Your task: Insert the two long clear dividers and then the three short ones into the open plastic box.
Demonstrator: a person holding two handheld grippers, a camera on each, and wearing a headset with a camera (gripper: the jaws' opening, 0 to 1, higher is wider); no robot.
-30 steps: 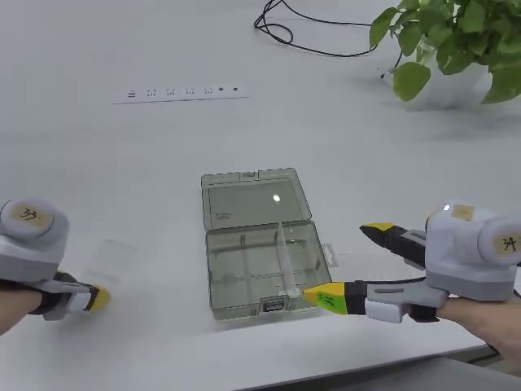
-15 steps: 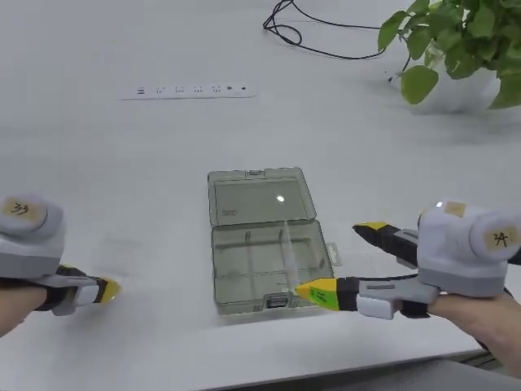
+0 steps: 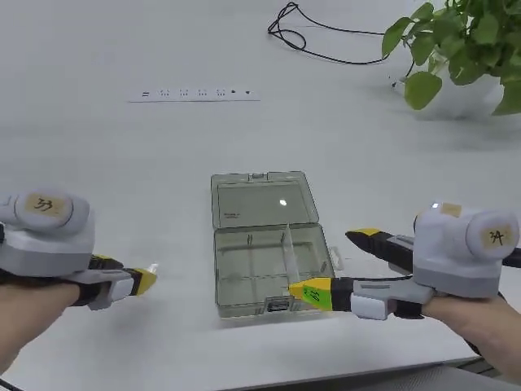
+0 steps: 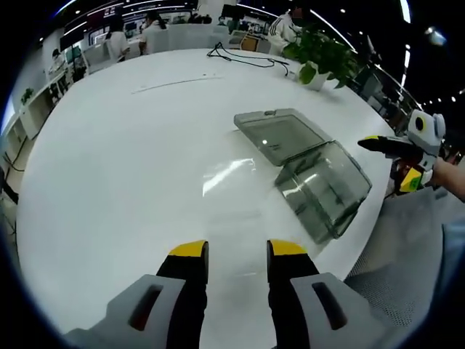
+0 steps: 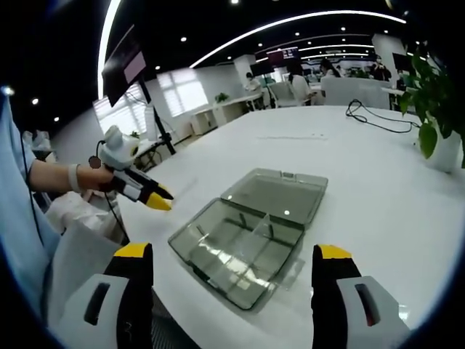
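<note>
Head view: open smoky clear plastic box (image 3: 244,265) lies on white tabletop (image 3: 122,179), just left of right claw (image 3: 338,262). Right claw's jaws are held wide apart, empty. Left claw (image 3: 145,278) is well apart from the box.

Left gripper view: left claw (image 4: 237,251) is parted narrowly, nothing seen between; box (image 4: 320,189) lies ahead-right.

Right gripper view: box (image 5: 218,240) lies straight ahead of right claw (image 5: 232,251), one upright clear divider (image 5: 254,234) seated inside.

Head view looks down; both gripper views face box (image 3: 252,199).
</note>
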